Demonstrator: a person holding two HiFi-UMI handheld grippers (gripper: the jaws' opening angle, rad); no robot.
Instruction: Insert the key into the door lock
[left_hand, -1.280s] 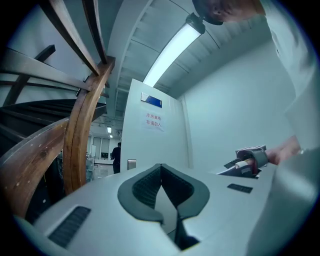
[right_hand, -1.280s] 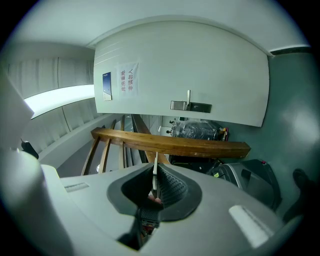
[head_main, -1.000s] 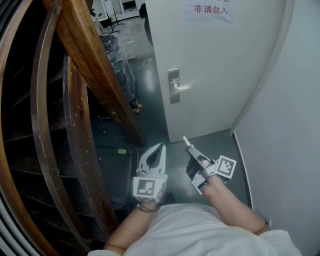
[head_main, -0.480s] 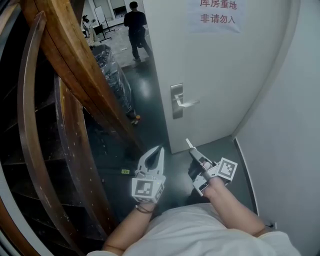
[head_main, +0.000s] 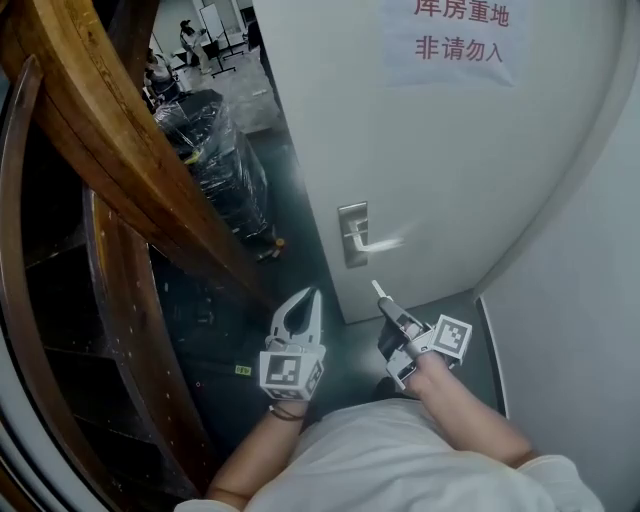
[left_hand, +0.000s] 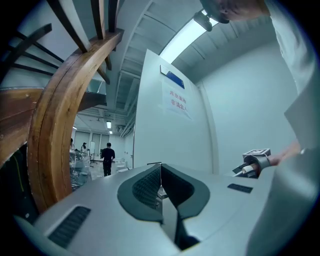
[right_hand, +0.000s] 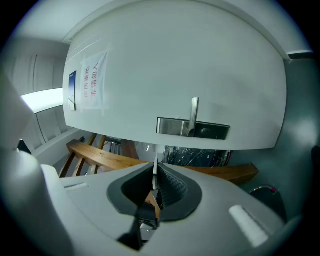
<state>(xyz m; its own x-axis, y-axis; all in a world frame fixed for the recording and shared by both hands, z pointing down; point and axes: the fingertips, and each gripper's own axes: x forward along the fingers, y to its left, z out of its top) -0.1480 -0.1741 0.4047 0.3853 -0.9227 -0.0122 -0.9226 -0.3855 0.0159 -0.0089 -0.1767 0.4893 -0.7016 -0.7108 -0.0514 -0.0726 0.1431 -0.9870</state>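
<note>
The white door (head_main: 440, 150) carries a metal lock plate (head_main: 352, 235) with a lever handle (head_main: 378, 242). My right gripper (head_main: 386, 303) is shut on a key (head_main: 377, 290) whose blade points up toward the plate from a short way below it. In the right gripper view the key (right_hand: 155, 166) sticks out between the jaws of the right gripper (right_hand: 155, 174), with the lock plate (right_hand: 193, 128) and handle (right_hand: 194, 114) ahead and apart from it. My left gripper (head_main: 309, 296) is held beside it, shut and empty. The left gripper (left_hand: 160, 166) faces the door (left_hand: 170, 135).
A curved wooden stair rail (head_main: 120, 150) rises close on the left. A wall (head_main: 590, 300) closes the right side. A paper sign (head_main: 450, 35) hangs on the door. Plastic-wrapped goods (head_main: 215, 150) stand past the door edge, and a person (left_hand: 107, 157) is far off.
The lock plate has come lower in the head view and nearer to the grippers. Both grippers keep the same pose, the key still in the right one.
</note>
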